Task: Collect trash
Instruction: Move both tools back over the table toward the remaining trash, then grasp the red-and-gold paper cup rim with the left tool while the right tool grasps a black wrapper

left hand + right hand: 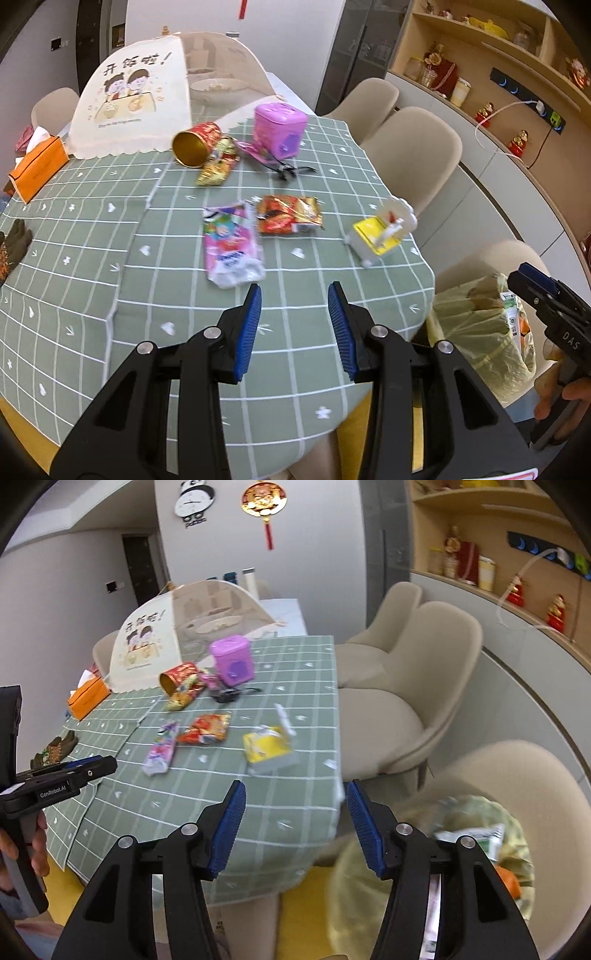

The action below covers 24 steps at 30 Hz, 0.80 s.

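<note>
My left gripper [294, 301] and right gripper [295, 801] both gaped empty, ribbed blue fingers [249, 332] over crinkled foil wrappers [289, 215] on the checked-cloth counter [147, 295].

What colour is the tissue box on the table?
Orange, with white tissue poking out of the top; the tissue box shows best in the left wrist view.

left tongs [294, 295] spread, empty; right tongs [295, 794] spread, empty, level beside left.
</note>
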### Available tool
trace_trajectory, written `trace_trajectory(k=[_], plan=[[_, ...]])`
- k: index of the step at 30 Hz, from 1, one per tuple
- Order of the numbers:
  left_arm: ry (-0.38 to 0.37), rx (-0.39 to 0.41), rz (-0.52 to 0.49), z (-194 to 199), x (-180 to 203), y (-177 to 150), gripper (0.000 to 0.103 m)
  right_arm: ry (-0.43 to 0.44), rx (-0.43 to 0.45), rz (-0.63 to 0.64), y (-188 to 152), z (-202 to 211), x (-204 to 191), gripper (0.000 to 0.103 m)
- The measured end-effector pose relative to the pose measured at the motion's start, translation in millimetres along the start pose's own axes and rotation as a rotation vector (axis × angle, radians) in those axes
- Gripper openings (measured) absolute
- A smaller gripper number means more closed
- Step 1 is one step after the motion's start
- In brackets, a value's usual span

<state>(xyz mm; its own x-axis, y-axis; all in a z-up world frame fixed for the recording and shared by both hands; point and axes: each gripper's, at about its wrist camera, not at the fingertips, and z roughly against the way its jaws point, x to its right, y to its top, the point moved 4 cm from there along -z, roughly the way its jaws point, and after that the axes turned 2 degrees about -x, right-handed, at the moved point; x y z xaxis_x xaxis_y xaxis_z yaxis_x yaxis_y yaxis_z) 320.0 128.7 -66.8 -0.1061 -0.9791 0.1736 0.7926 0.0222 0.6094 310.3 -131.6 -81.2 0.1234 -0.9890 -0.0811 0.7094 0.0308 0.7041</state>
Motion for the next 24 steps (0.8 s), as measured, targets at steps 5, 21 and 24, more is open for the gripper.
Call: trace_trajectory(k=[5,21,24], plan=[[-0.018,0.002,0.029,-3.7,-31.7,10.1,0.036,0.025,-0.011,0.022,14.8,-19.4,-38.0,0.054],[-0.159,0.117,0.022,-83.5,-159.9,121.0,0.04,-0.046,-0.08,0.005,38.2,-89.6,-97.3,0.054],[-0.165,0.146,-0.045,-114.8,-173.1,166.1,0.04,-0.043,-0.096,-0.001,39.1,-103.9,-101.5,0.054]])
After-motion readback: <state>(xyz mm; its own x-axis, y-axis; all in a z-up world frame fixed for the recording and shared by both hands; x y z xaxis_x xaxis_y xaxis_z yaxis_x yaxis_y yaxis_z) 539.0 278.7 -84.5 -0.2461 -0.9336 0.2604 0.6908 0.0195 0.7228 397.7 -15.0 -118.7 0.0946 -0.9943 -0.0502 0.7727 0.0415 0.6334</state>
